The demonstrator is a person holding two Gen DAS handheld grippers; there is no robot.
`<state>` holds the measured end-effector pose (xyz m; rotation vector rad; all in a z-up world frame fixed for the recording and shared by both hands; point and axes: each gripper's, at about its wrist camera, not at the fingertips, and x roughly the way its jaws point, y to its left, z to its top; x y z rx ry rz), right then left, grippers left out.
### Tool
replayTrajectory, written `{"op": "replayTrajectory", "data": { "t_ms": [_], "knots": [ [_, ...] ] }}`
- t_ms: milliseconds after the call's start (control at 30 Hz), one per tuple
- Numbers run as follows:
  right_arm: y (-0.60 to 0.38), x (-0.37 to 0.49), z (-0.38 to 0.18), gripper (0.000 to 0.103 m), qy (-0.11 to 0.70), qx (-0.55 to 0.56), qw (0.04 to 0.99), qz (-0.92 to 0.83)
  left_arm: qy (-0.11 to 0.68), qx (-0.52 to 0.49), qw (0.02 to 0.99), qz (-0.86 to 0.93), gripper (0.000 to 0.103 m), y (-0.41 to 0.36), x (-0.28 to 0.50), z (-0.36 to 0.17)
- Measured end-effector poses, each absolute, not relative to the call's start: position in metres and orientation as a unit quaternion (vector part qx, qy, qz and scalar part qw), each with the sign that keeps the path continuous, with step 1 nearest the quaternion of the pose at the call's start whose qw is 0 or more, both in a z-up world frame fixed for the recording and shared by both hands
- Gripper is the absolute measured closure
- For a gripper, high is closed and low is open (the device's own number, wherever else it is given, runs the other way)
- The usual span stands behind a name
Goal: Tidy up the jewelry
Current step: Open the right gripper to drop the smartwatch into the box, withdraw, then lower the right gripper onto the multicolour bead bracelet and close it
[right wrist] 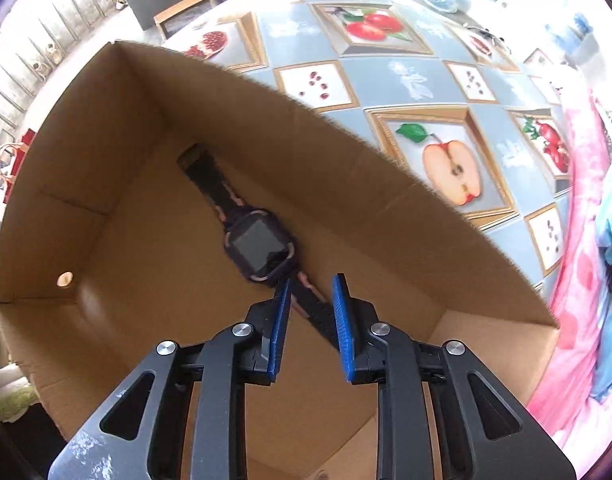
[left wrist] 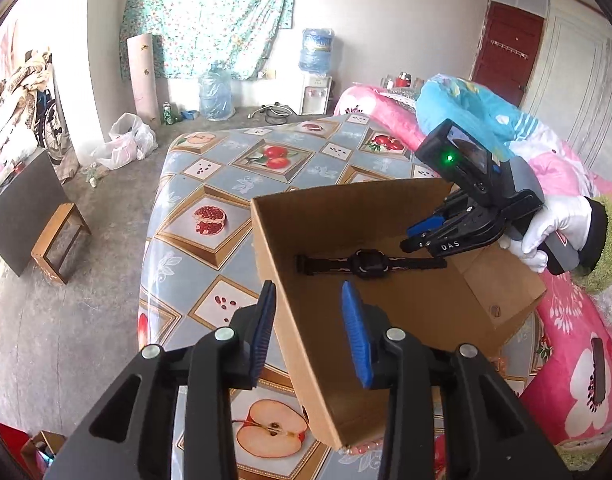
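Note:
A black smartwatch (left wrist: 365, 263) with a square face lies flat on the floor of an open cardboard box (left wrist: 290, 236). In the right wrist view the watch (right wrist: 262, 245) lies just past my right gripper (right wrist: 311, 286), which is open, its blue pads either side of the near strap without holding it. In the left wrist view the right gripper (left wrist: 409, 240) reaches into the box from the right, above the strap end. My left gripper (left wrist: 307, 296) is open, its jaws straddling the box's near wall, not closed on it.
The box stands on a table with a fruit-pattern cloth (left wrist: 210, 184). A pink floral blanket (left wrist: 577, 364) and a blue quilt (left wrist: 465, 108) lie on the right. A low wooden stool (left wrist: 60, 240) and water bottles (left wrist: 214, 92) stand on the floor beyond.

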<state>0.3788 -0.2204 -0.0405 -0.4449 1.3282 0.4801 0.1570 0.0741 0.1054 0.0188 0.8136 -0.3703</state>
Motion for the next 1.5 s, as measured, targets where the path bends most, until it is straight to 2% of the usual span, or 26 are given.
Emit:
{"op": "replayTrajectory", "data": {
  "t_ms": [200, 233, 633, 767, 933, 1133, 1233, 1300, 1333, 1367, 1500],
  "knots": [
    [-0.204, 0.364, -0.076, 0.082, 0.660, -0.198, 0.697, 0.197, 0.404, -0.038, 0.900, -0.161, 0.068, 0.101, 0.130, 0.091],
    [-0.204, 0.366, -0.078, 0.085, 0.662, -0.197, 0.699, 0.188, 0.405, -0.041, 0.900, -0.158, 0.068, 0.106, 0.126, 0.090],
    [-0.193, 0.349, -0.059, 0.082, 0.633, -0.169, 0.745, 0.128, 0.388, -0.048, 0.911, -0.128, 0.064, 0.131, 0.101, 0.091],
    [-0.188, 0.326, -0.031, 0.081, 0.614, -0.160, 0.761, 0.133, 0.383, -0.052, 0.912, -0.139, 0.063, 0.127, 0.092, 0.090],
    [-0.194, 0.268, 0.033, 0.078, 0.549, -0.130, 0.810, 0.159, 0.376, -0.059, 0.912, -0.154, 0.062, 0.117, 0.078, 0.086],
    [-0.199, 0.163, 0.106, 0.055, 0.439, -0.092, 0.878, 0.170, 0.371, -0.063, 0.911, -0.166, 0.061, 0.106, 0.057, 0.078],
    [-0.213, 0.102, 0.124, 0.041, 0.387, -0.064, 0.904, 0.169, 0.373, -0.062, 0.910, -0.169, 0.060, 0.100, 0.046, 0.073],
    [-0.218, 0.082, 0.137, 0.026, 0.355, -0.052, 0.919, 0.163, 0.376, -0.063, 0.909, -0.168, 0.060, 0.096, 0.040, 0.067],
    [-0.231, 0.077, 0.141, 0.022, 0.337, -0.046, 0.927, 0.159, 0.379, -0.065, 0.908, -0.166, 0.060, 0.094, 0.037, 0.063],
    [-0.240, 0.081, 0.145, 0.019, 0.322, -0.037, 0.934, 0.153, 0.384, -0.067, 0.906, -0.165, 0.060, 0.092, 0.035, 0.059],
    [-0.276, 0.057, 0.123, 0.019, 0.306, -0.009, 0.943, 0.134, 0.404, -0.055, 0.900, -0.151, 0.059, 0.079, 0.029, 0.038]
  ]
}}
